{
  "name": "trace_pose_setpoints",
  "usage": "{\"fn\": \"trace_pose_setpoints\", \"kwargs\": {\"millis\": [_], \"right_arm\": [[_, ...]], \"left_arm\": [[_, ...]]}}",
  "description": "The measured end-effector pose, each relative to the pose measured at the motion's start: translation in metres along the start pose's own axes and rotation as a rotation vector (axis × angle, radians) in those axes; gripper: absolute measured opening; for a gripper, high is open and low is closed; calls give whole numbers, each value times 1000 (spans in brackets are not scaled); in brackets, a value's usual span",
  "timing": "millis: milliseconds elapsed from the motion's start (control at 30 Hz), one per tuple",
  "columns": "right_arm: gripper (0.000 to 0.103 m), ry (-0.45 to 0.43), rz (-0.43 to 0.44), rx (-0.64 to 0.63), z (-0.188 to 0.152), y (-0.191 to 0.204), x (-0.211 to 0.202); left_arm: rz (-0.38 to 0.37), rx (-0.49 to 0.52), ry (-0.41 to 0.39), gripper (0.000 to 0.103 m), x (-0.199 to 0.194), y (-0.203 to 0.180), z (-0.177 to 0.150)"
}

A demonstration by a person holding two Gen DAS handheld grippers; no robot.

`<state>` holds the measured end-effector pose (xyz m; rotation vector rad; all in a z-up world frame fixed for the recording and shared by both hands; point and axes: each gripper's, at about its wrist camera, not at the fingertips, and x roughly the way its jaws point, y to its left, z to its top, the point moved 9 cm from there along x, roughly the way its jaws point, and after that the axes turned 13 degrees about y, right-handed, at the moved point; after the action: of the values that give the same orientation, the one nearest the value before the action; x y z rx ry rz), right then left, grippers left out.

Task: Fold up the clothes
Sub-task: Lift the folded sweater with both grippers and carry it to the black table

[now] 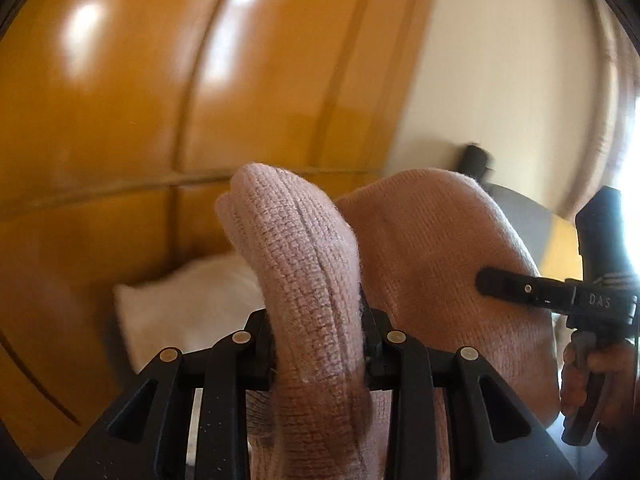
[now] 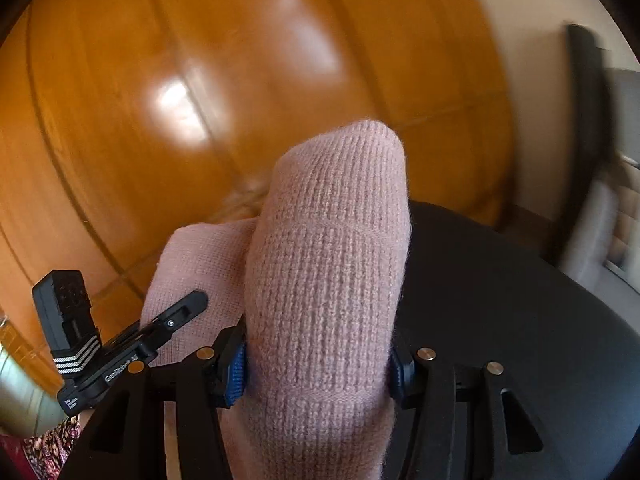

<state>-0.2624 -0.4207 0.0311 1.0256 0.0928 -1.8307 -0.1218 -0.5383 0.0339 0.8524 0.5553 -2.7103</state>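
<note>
Left wrist view: we hold the left gripper (image 1: 320, 344) clamped on a bunched fold of a pink knitted garment (image 1: 304, 264), which rises between the two black fingers and curls over at its top. A wider stretch of the same knit spreads to the right, where the right gripper (image 1: 496, 286) reaches in from the frame's edge; one of its black fingers lies against the cloth. A hand (image 1: 592, 380) wraps that tool's handle at lower right. Behind the garment stand glossy orange-brown wooden panels (image 1: 140, 92), and a white pillow (image 1: 188, 312) sits low at left. A pale wall (image 1: 500, 80) fills the upper right. The background is blurred.

Right wrist view: our right gripper (image 2: 316, 364) is closed on a thick roll of the pink knitted garment (image 2: 328, 264), pinched between blue-padded fingers (image 2: 237, 372), and the roll stands up through the middle of the frame. A flatter part of the knit runs off to the left, where the left gripper (image 2: 176, 316) comes in from the lower left; from this angle we cannot tell how its jaws stand, though its finger overlaps the cloth. A dark round surface (image 2: 500, 280) lies below and to the right of the garment. The same wooden panels (image 2: 180, 80) fill the background, blurred. A scrap of floral fabric (image 2: 48, 448) shows at the bottom left corner.
</note>
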Motion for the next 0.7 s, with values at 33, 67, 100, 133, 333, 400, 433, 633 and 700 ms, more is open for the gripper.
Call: {"fn": "trace_pose_setpoints", "kwargs": {"millis": [33,67,100,133,333,400,433,633,700], "right_arm": [[54,14,28,-16,19,4,23],[54,29,56,-21,35,5,44],[54,42,82,-22,47,6,64],[54,59,115,-14,59,5,84],[54,204,203,24,81,-28,208],[54,238,214,30,79,-47,232],[55,240,244,42,79,-56,237],[57,237,375,42,87,-81,247],[57,229,428,56,90,-75,243]], "left_arm": [[27,-15,1,31,6,17,9],[46,-27,6,31,13,30,13],[57,-37,18,31,21,39,10],[67,-47,29,31,29,48,8],[130,-105,98,26,77,103,-5],[151,-124,121,26,93,120,-10],[162,-134,133,26,101,129,-12],[179,-141,82,26,97,146,-13],[189,-126,34,25,82,145,-7]]}}
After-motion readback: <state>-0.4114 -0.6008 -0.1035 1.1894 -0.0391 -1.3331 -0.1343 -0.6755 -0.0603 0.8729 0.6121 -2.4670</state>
